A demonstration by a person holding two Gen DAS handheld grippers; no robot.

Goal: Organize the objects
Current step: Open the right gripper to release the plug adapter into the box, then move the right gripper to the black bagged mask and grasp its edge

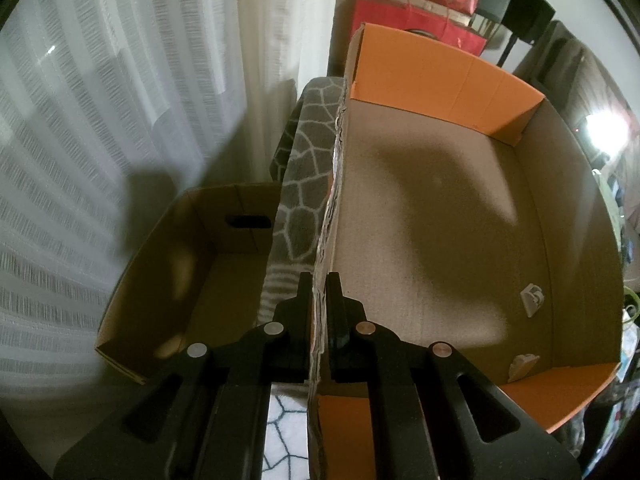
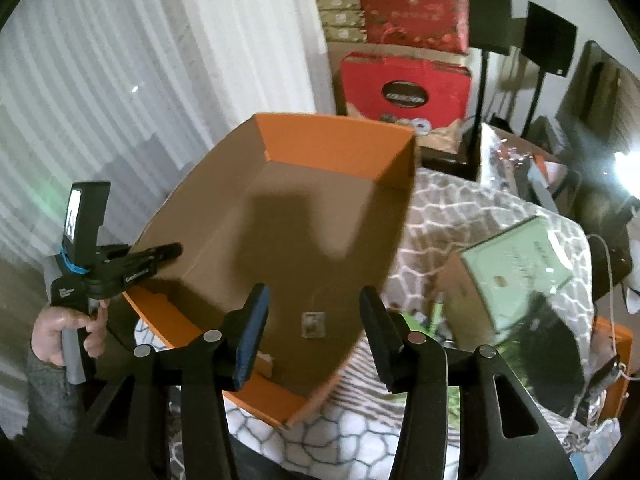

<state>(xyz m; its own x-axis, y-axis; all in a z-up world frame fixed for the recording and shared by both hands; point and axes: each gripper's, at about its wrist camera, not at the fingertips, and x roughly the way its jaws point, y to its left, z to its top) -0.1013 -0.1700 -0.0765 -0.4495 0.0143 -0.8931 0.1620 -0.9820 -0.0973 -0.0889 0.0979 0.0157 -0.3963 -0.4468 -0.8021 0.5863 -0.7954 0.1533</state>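
Left gripper (image 1: 319,294): black two-finger tool at the bottom centre of the left wrist view, its jaws pinched tight on the ragged left wall of the box; in the right wrist view it shows at the left edge, gripped by a person's hand (image 2: 66,330).
Right gripper (image 2: 314,320): black fingers standing about half apart at the bottom centre of the right wrist view, nothing between the pads, hanging above the near end of the box.
Large box (image 2: 280,216): shallow open cardboard tray, brown inside with orange end flaps, filling the middle of both views and tilted on the patterned cloth.
Box contents: two small pale bits (image 1: 532,299) near the lower right wall in the left wrist view; what they are I cannot tell.
Second box (image 1: 192,264): plain brown cardboard, open, lower left of the left wrist view, below the cloth's edge.
Cloth (image 2: 452,216): grey with a white cell pattern, under the big box.
Pale green box (image 2: 516,268): right of the right wrist view, resting on the cloth.
Background: red gift boxes (image 2: 408,88) stacked at upper centre, white curtain (image 1: 120,100) on the left.
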